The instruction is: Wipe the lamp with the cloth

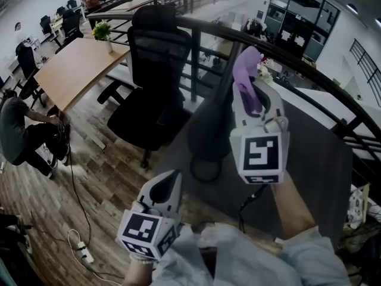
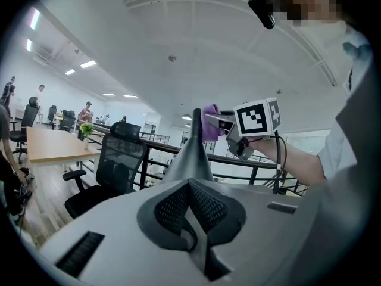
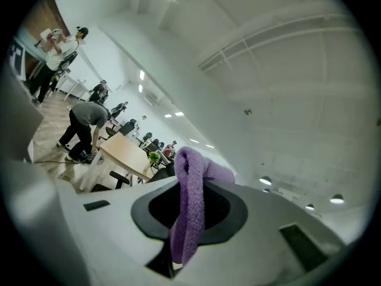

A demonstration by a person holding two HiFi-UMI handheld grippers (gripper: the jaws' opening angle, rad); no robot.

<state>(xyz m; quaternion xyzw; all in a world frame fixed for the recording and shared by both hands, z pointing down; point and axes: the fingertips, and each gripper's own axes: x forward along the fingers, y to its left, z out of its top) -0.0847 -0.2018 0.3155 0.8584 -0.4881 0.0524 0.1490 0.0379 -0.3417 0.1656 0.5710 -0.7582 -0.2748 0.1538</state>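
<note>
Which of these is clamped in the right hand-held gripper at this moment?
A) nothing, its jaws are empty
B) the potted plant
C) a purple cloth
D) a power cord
C: the right gripper view shows the purple cloth pinched between the jaws of the right hand-held gripper, with a folded loop standing out past the tips.

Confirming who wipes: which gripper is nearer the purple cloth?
Right. The right gripper is shut on the cloth and held raised. The left gripper is lower and to the left, shut and empty, clear of the cloth.
</note>
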